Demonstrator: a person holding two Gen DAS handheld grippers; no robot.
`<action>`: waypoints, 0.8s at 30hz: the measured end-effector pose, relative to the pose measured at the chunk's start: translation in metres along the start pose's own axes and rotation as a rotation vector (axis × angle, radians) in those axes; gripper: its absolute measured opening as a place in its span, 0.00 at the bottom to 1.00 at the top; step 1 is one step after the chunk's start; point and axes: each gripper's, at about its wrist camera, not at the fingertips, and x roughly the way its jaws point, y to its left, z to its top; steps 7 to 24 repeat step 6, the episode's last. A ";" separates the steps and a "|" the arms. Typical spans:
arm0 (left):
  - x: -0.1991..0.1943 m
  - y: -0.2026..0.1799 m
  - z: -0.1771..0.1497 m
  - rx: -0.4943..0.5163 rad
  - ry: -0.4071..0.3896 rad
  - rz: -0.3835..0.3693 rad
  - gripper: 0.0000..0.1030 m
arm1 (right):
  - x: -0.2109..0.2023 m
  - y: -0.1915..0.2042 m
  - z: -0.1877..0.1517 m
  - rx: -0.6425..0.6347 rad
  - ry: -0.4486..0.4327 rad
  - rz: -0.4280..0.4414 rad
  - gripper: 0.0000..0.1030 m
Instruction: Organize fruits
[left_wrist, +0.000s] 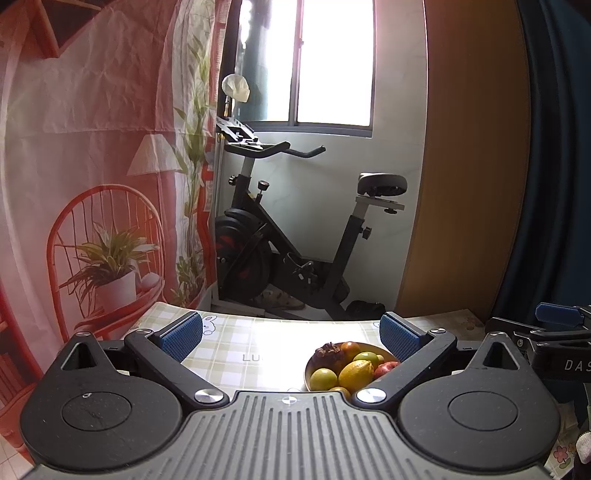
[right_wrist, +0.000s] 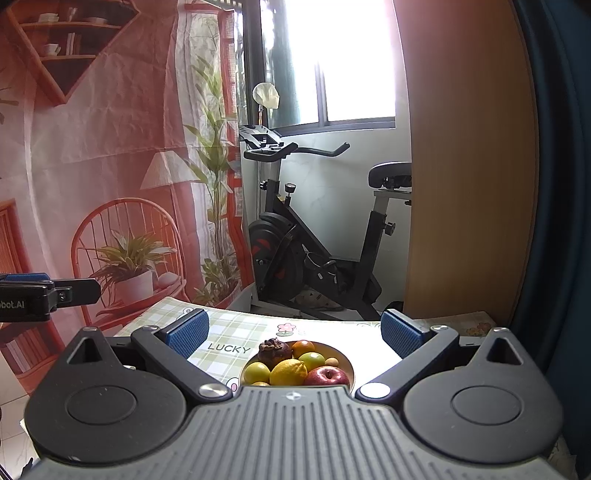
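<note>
Both of my claws are spread wide and carry nothing; the left gripper has its blue pads far apart over the checked tablecloth, and the right gripper stands the same way, its pads splayed to either side of the bowl; neither one touches any fruit

The fruit all sits piled in that one shallow bowl on the table, just ahead of my fingers; from the right wrist it lies almost centred between the pads, from the left wrist it sits off toward the right-hand finger, part hidden behind it; in it I can see a yellow lemon at the front, a red apple just beside it on the right, a yellow-green round fruit on the left, a green one behind the lemon, an orange at the back and a dark, wrinkled fruit touching it on the left; a small tan thing by the apple is too small for me to name

The cloth reads LUCKY just left of the bowl; beyond the table stands a black exercise bike under a bright window, with a printed red backdrop on the left and a wooden panel on the right; the left gripper pokes into the right wrist view at its left edge
</note>
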 end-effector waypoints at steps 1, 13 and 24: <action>0.000 0.000 0.000 -0.001 0.001 -0.002 1.00 | 0.000 0.001 0.000 0.000 0.000 0.001 0.98; 0.001 0.000 0.001 -0.005 0.009 0.000 1.00 | 0.000 0.001 -0.001 0.001 0.007 0.006 0.98; 0.001 0.000 0.001 -0.005 0.009 0.000 1.00 | 0.000 0.001 -0.001 0.001 0.007 0.006 0.98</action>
